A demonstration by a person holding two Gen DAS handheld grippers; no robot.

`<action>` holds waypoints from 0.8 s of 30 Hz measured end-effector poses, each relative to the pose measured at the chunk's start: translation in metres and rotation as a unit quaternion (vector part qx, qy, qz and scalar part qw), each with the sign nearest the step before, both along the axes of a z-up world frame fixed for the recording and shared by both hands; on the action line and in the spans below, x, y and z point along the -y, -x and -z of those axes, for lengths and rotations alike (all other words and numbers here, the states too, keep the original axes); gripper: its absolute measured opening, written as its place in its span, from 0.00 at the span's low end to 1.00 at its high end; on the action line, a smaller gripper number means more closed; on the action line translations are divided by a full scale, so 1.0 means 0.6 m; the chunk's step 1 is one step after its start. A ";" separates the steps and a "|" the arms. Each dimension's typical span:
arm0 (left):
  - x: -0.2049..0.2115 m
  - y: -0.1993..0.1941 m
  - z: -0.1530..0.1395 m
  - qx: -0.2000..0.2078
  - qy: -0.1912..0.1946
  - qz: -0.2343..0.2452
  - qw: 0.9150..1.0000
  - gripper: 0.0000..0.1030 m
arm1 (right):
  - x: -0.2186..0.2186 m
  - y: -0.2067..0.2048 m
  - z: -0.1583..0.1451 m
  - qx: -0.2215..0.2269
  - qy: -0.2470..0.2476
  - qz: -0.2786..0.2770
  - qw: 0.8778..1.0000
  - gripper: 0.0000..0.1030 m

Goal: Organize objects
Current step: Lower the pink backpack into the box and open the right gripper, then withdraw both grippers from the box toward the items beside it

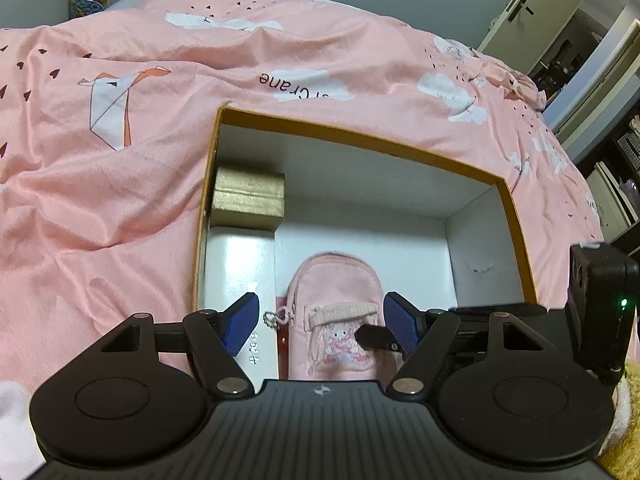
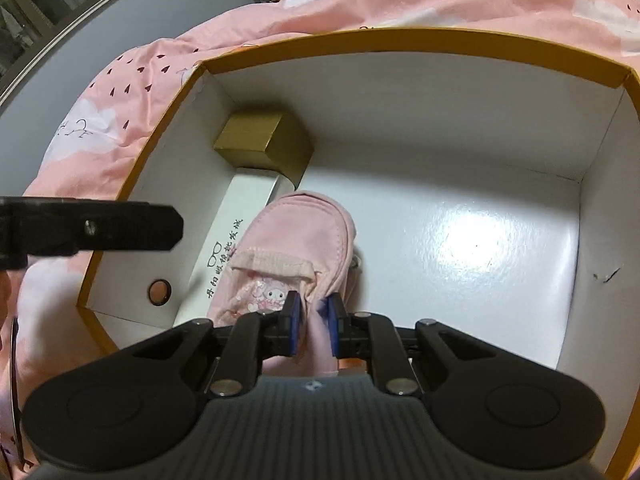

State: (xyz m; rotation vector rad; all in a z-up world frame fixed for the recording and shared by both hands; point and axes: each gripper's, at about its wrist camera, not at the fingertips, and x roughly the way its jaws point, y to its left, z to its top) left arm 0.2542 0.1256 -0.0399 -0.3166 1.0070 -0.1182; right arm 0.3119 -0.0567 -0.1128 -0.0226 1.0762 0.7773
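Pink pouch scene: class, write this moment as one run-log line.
right gripper: shut on pink pouch, inside orange-rimmed box | left gripper: open, above pouch | beside pouch: white case, gold box

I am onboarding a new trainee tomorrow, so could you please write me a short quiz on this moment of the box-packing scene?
1. True or false: the right gripper is shut on the pink pouch.
2. Which item sits in the far left corner of the orange-rimmed box? A) gold box B) plush toy C) a mug
3. Fill in: the left gripper hovers with its jaws ____ above the pouch.

Key
1. True; its blue pads pinch the pouch's near end.
2. A; it sits at the far end of the long white box.
3. Open.
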 end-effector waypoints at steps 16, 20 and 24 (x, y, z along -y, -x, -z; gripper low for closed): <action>0.025 0.062 -0.035 0.035 -0.011 0.009 0.999 0.81 | 0.016 0.039 -0.049 0.084 0.018 0.014 0.996 0.48; 0.039 0.100 -0.058 0.056 -0.001 0.013 0.998 0.81 | 0.050 0.078 -0.093 0.123 -0.005 0.030 0.992 0.49; 0.054 0.143 -0.072 0.068 0.011 0.013 0.998 0.81 | 0.095 0.133 -0.129 0.148 -0.027 0.053 0.987 0.50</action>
